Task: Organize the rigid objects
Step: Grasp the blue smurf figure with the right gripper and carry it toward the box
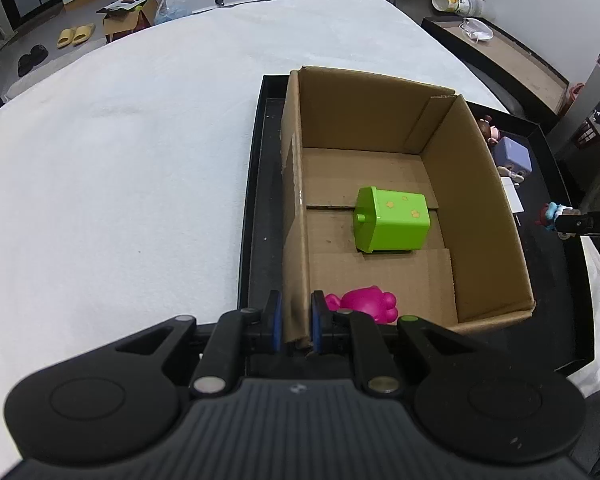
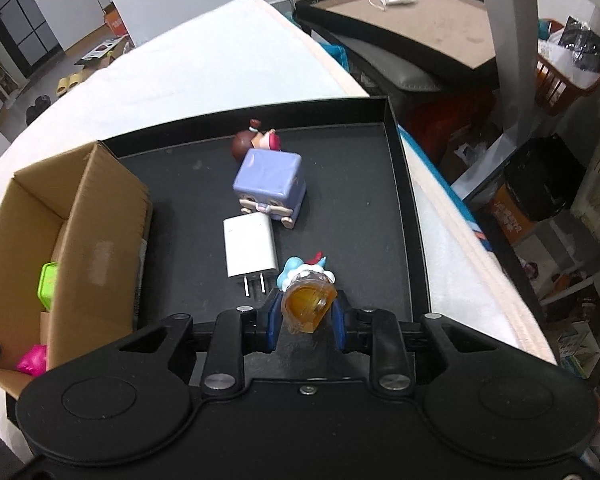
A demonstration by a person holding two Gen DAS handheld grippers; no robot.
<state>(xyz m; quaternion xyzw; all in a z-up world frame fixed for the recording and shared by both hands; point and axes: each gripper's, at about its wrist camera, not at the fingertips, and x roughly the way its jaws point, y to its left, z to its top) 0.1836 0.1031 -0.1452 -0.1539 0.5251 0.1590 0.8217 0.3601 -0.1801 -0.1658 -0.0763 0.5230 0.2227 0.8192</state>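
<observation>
The right gripper point(image 2: 306, 320) is clamped on a small figurine with a translucent amber base and blue-and-white top point(image 2: 306, 296), just clear of the black tray point(image 2: 404, 208). The left gripper point(image 1: 296, 320) pinches the near wall of the brown cardboard box point(image 1: 488, 216) — narrow, steadying it. To do this step well, carry the figurine high over the box wall, keep it level, and release it low beside the lime-green plastic cube point(image 1: 392, 220) — not onto it.
</observation>
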